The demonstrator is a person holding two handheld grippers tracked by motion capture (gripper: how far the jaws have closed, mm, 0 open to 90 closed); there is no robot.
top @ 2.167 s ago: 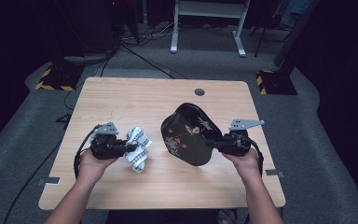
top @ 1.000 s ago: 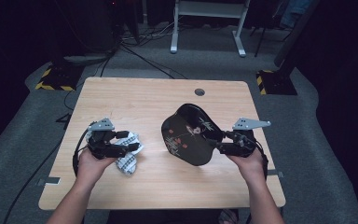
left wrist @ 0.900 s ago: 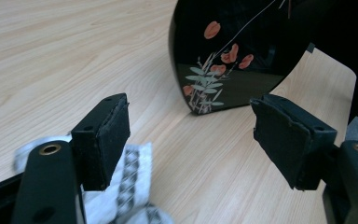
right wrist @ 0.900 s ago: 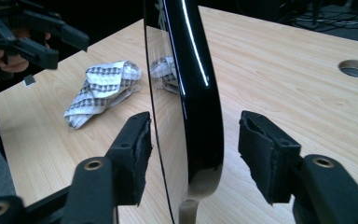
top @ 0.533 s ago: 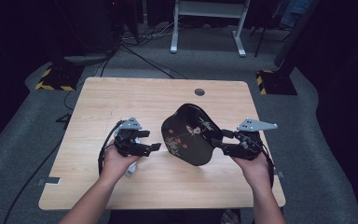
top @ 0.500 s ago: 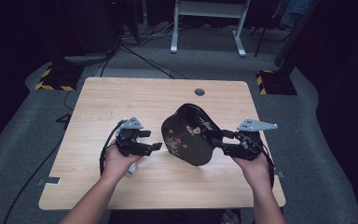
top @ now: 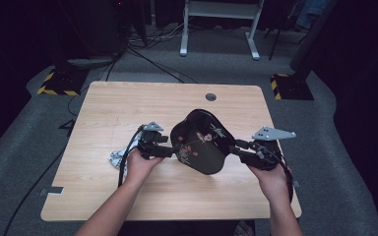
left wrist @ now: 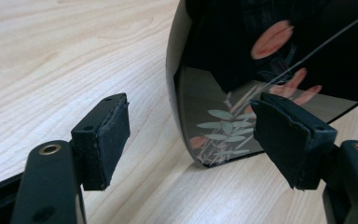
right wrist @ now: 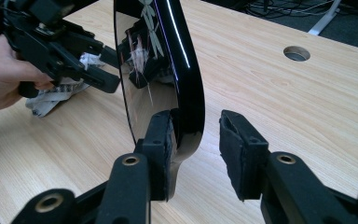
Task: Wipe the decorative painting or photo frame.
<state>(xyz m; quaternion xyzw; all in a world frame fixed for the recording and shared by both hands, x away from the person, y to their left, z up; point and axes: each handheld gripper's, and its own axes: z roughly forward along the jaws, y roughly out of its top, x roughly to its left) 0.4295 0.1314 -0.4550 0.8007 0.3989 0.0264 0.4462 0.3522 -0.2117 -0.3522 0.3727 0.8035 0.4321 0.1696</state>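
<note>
black lacquered plate [top: 200, 142] stands on edge at table [top: 103, 108] centre, tilted, long axis between hands. right gripper [right wrist: 193, 140] straddles near rim: left pad touching, right pad off it, jaws just been closing. left gripper [left wrist: 191, 130] spread, far rim ahead between pads, not touching. crumpled cloth [top: 120, 155] behind left gripper.

- A light wooden rectangular table [top: 103, 108] is filling the middle of the frame, with a round cable hole [top: 210, 97] near its upper edge.
- A crumpled white patterned cloth [top: 119, 156] is lying left of centre.
- A glossy black oval lacquer tray [top: 202, 142] is standing on edge at centre.
</note>
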